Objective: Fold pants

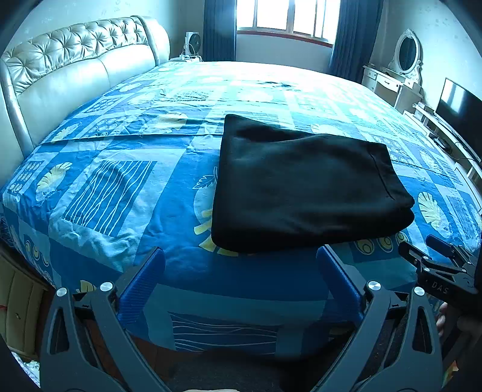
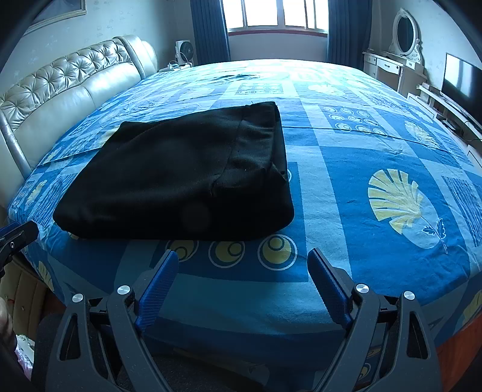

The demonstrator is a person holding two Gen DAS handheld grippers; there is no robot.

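Black pants (image 1: 304, 187) lie folded into a flat rectangular stack on the blue patterned bedspread, near the bed's front edge; they also show in the right wrist view (image 2: 180, 178). My left gripper (image 1: 241, 256) is open and empty, held just in front of the stack's near edge, not touching it. My right gripper (image 2: 242, 256) is open and empty, just in front of the stack's near right corner. The right gripper's tip also shows at the right edge of the left wrist view (image 1: 433, 256).
The bed (image 2: 376, 144) has a padded cream headboard (image 1: 75, 69) on the left. A white dresser with an oval mirror (image 1: 400, 69) and a TV (image 1: 458, 105) stand at the right. A window with dark curtains (image 1: 286, 18) is behind.
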